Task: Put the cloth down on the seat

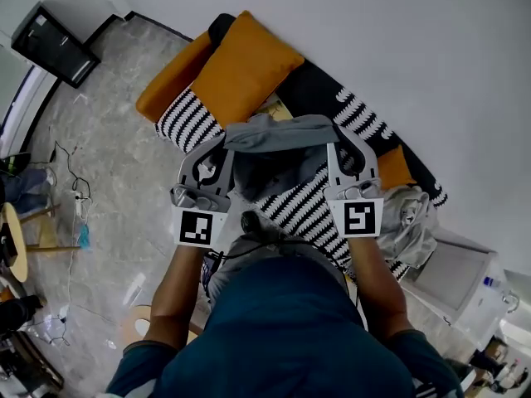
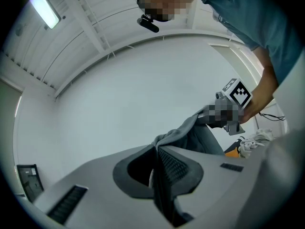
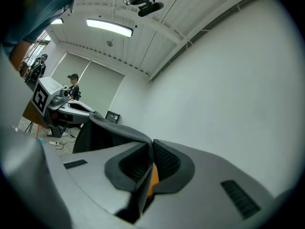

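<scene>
A grey cloth (image 1: 278, 131) hangs spread between my two grippers, above the seat (image 1: 303, 210), a sofa with a black-and-white striped cover. My left gripper (image 1: 225, 143) is shut on the cloth's left top corner and my right gripper (image 1: 334, 144) on its right top corner. The lower part of the cloth drapes down in front of the person. In the left gripper view the jaws (image 2: 156, 149) pinch the cloth (image 2: 190, 128), which runs across to the right gripper (image 2: 231, 111). In the right gripper view the jaws (image 3: 151, 144) clamp the cloth (image 3: 116, 130) the same way.
Two orange cushions (image 1: 245, 65) lean at the sofa's far end. A crumpled light-grey garment (image 1: 412, 222) lies on the right end, beside a white box (image 1: 452, 276). A dark screen (image 1: 54, 44) and cables (image 1: 75, 193) are on the marble floor at left. A white wall runs behind the sofa.
</scene>
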Available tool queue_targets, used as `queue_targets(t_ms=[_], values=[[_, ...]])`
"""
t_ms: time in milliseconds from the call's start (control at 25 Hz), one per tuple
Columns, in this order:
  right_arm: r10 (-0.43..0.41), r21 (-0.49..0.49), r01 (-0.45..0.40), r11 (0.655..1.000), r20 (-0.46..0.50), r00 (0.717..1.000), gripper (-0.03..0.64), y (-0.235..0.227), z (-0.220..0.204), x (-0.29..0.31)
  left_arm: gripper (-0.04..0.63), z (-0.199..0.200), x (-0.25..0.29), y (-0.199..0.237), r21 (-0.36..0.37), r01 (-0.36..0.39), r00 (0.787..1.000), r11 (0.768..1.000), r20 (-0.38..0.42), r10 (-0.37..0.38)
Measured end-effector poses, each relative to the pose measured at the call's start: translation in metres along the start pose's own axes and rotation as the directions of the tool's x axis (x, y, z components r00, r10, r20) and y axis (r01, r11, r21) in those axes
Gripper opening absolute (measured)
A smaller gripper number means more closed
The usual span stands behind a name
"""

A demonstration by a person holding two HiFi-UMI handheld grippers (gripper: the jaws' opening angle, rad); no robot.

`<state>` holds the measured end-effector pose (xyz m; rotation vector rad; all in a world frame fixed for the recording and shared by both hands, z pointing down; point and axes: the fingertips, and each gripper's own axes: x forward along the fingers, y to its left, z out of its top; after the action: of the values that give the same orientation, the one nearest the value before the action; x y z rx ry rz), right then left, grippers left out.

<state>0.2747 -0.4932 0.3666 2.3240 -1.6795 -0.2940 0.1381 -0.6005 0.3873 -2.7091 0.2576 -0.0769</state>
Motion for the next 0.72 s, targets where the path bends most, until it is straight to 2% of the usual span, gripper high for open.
queue_targets(t_ms=[280, 520, 720], values=[[-0.010, 0.008, 0.010, 1.000, -0.008, 1.000, 0.031, -0.017, -0.020, 0.010, 0.023, -0.015, 0.029, -0.003, -0.016, 0.016, 1.000, 1.000, -0.010, -0.016], [-0.007, 0.055, 0.007, 0.998, -0.001, 1.000, 0.031, -0.048, -0.041, 0.017, 0.023, -0.016, 0.062, -0.018, 0.035, 0.039, 0.997, 0.999, -0.062, -0.037], [-0.014, 0.047, 0.015, 0.999, -0.008, 1.000, 0.031, -0.078, -0.074, 0.023, 0.023, -0.023, 0.095, -0.038, 0.059, 0.042, 0.997, 0.997, -0.062, -0.038]])
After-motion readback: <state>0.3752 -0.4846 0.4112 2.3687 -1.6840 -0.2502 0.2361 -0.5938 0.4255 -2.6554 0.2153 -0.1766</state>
